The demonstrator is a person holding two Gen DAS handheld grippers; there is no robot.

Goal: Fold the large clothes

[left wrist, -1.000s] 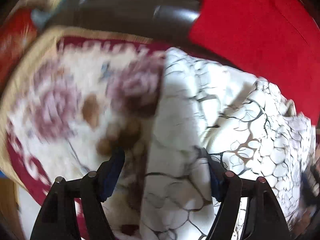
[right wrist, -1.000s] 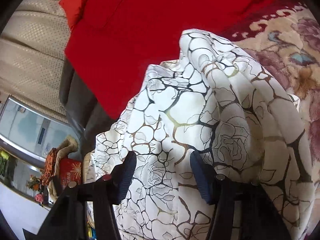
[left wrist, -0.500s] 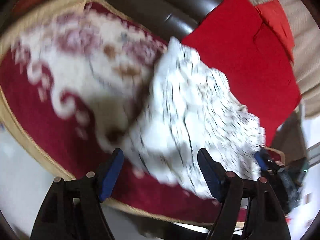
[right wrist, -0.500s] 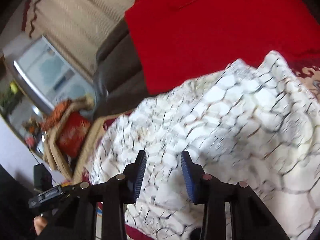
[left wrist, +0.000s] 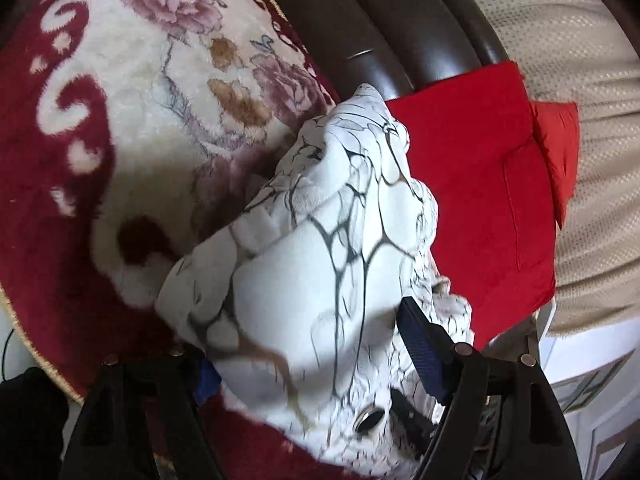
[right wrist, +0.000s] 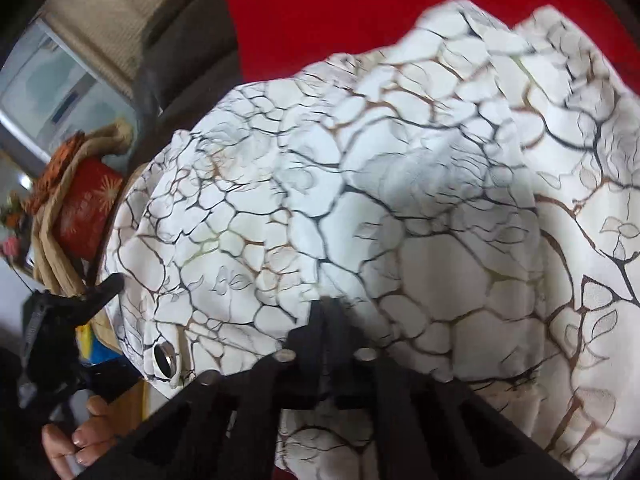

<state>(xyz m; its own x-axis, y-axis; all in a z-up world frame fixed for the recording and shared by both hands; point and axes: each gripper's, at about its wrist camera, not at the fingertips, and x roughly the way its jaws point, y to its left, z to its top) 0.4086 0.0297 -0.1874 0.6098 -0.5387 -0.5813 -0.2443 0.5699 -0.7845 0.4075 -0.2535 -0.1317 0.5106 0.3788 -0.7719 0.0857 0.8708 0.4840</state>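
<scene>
The white garment (left wrist: 320,264) with a black and brown crackle print lies bunched on the floral rug (left wrist: 132,92), its far end over a red cloth (left wrist: 472,184). My left gripper (left wrist: 312,360) stands open, and a fold of the garment with a metal snap (left wrist: 370,420) droops between and over its blue pads (left wrist: 420,344). In the right wrist view the same garment (right wrist: 400,168) fills the frame. My right gripper (right wrist: 328,308) is shut on a pinch of this cloth near the snap (right wrist: 164,356).
A dark brown sofa edge (left wrist: 380,20) and a beige textured cover (left wrist: 568,60) lie behind the rug. At the left of the right wrist view are a red tin wrapped in tan cloth (right wrist: 80,208), a window (right wrist: 60,92) and a person's fingers (right wrist: 76,440).
The right jaws have closed from wide apart onto the white cloth. Both views have swung and rolled, and the left gripper has come close over the garment's near fold, jaws unchanged.
</scene>
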